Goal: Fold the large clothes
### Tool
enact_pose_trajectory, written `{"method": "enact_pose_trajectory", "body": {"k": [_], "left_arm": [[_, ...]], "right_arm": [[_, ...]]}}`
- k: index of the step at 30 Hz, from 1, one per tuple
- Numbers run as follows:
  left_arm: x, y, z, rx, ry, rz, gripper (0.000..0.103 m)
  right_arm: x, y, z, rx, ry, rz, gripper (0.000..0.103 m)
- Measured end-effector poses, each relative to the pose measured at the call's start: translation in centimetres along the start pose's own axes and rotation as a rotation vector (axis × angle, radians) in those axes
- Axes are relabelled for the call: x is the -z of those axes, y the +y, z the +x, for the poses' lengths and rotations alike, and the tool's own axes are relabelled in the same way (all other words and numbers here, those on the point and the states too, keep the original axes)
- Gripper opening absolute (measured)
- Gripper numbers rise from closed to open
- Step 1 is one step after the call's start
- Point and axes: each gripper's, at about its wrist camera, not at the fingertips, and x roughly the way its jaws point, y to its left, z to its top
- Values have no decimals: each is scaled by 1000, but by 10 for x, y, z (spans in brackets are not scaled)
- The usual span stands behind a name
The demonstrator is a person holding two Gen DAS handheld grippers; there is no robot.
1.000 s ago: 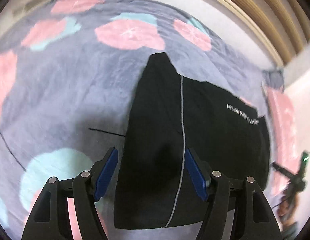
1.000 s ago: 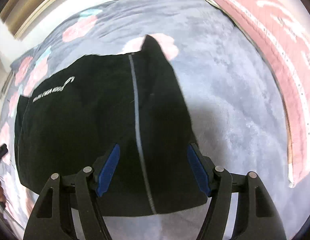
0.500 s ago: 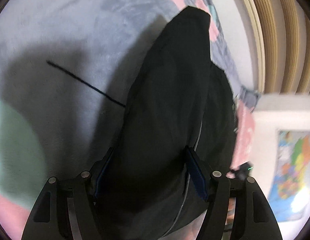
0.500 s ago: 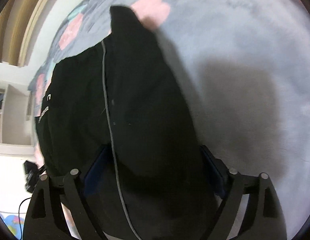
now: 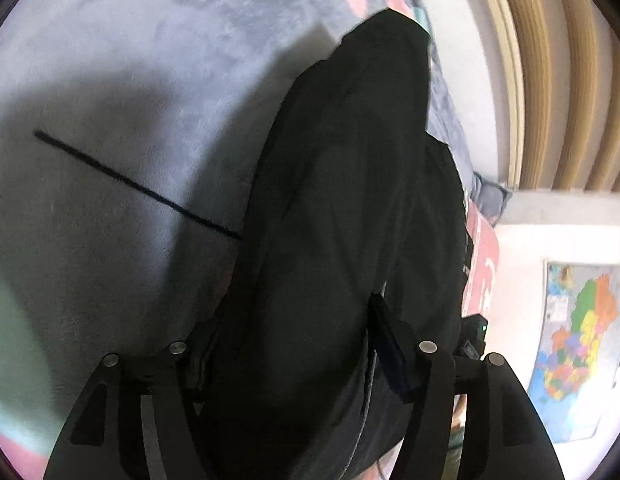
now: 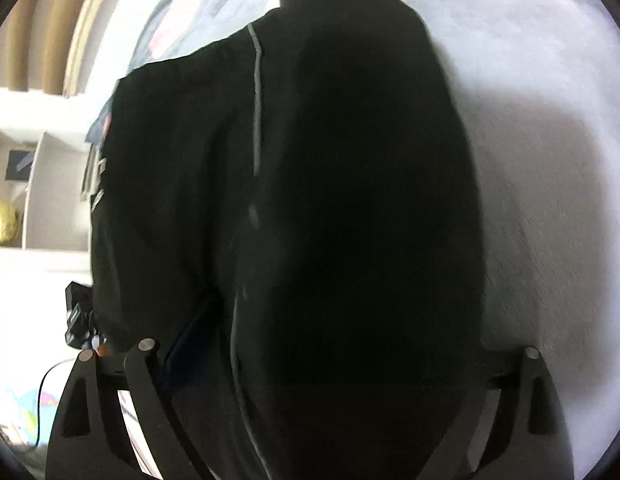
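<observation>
A black garment with a thin grey seam line lies on a grey bedspread with pink and teal shapes. In the left wrist view its near edge bulges between the fingers of my left gripper, whose jaws stand wide apart with cloth filling the gap. In the right wrist view the garment fills most of the frame and covers the right gripper; its blue left pad shows, the right finger is hidden behind cloth.
A black line runs across the bedspread to the garment's left edge. A wooden headboard and a wall map are at the right. White shelves are at the left in the right wrist view.
Both grippers have dropped low and pushed forward onto the garment's near edge. The cloth now bulges up between the fingers and hides much of them. The views have tilted toward the room's walls.
</observation>
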Motion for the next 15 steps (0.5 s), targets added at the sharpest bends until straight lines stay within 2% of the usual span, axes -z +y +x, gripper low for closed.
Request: {"method": "enact_pose_trajectory", "body": {"k": [1, 2, 3, 5, 8, 10, 15], "left_arm": [[3, -6, -2, -14, -12, 16, 55], [7, -14, -5, -31, -25, 47, 46], [13, -25, -10, -51, -45, 95, 42], [26, -48, -23, -63, -82, 172, 36], [53, -90, -47, -16, -130, 268, 35], [71, -113, -64, 4, -150, 313, 35], [127, -147, -119, 28, -181, 404, 35]], "right_arm": [[0, 5, -2, 16, -8, -6, 88], [3, 12, -7, 38, -20, -22, 77], [9, 18, -13, 59, -43, -40, 64], [23, 37, -32, 91, -96, -87, 49], [46, 71, -57, 143, -164, -179, 42], [69, 100, -75, 156, -208, -246, 41], [129, 140, -121, 141, -264, -309, 40]]}}
